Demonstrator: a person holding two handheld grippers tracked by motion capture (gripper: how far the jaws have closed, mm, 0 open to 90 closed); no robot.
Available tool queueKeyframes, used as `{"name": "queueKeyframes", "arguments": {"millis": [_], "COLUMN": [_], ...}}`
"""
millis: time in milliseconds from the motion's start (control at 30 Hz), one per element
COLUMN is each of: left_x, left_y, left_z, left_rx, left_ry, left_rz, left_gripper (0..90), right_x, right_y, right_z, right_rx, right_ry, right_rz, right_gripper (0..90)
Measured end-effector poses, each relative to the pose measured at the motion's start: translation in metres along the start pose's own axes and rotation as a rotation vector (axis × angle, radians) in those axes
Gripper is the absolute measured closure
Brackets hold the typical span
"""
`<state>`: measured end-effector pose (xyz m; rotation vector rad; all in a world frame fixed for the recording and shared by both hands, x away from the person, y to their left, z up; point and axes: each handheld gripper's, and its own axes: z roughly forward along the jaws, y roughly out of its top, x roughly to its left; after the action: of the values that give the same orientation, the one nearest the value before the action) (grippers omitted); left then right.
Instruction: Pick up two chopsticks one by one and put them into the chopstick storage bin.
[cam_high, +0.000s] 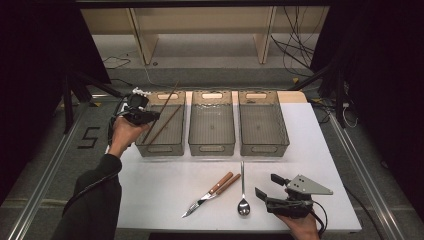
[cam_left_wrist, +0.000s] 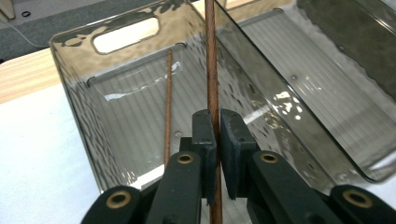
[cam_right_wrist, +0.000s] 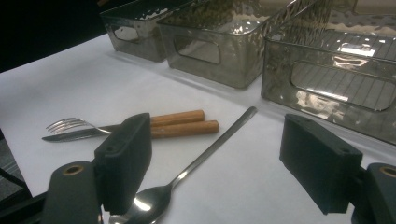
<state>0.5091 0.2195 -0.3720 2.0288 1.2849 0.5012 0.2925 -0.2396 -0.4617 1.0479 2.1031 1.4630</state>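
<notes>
Meanwhile, the left gripper (cam_high: 150, 116) clamps a chopstick (cam_left_wrist: 212, 70) over the leftmost bin (cam_high: 150, 149), a second chopstick (cam_left_wrist: 167, 112) lying inside; farther right, the right gripper (cam_right_wrist: 215, 163) rests wide apart and empty-jawed, a spoon (cam_right_wrist: 205, 151) between its jaws.

From my seat, the thin brown wooden chopstick (cam_left_wrist: 213, 70) runs off both picture edges, and the shiny steel spoon's (cam_right_wrist: 196, 161) bowl is half hidden behind my right gripper's black jaw.

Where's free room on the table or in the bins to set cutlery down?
Free: middle bin and right bin, both bare; table left of the knife and fork. Crowded: left bin, with one chopstick inside and left gripper holding another; the strip by the spoon and right gripper.
</notes>
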Motion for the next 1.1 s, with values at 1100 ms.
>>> {"name": "queueKeyframes", "arguments": {"millis": [1100], "left_x": [0.010], "left_y": [-0.009], "left_z": [0.029], "left_rx": [0.020], "left_ry": [-0.004], "left_rz": [-0.018], "left_gripper": [70.3], "right_x": [0.001], "right_y": [0.000], "right_z": [0.000], "right_rx": [0.005], "right_ry": [0.005], "right_rz": [-0.002], "right_gripper": [26.0]}}
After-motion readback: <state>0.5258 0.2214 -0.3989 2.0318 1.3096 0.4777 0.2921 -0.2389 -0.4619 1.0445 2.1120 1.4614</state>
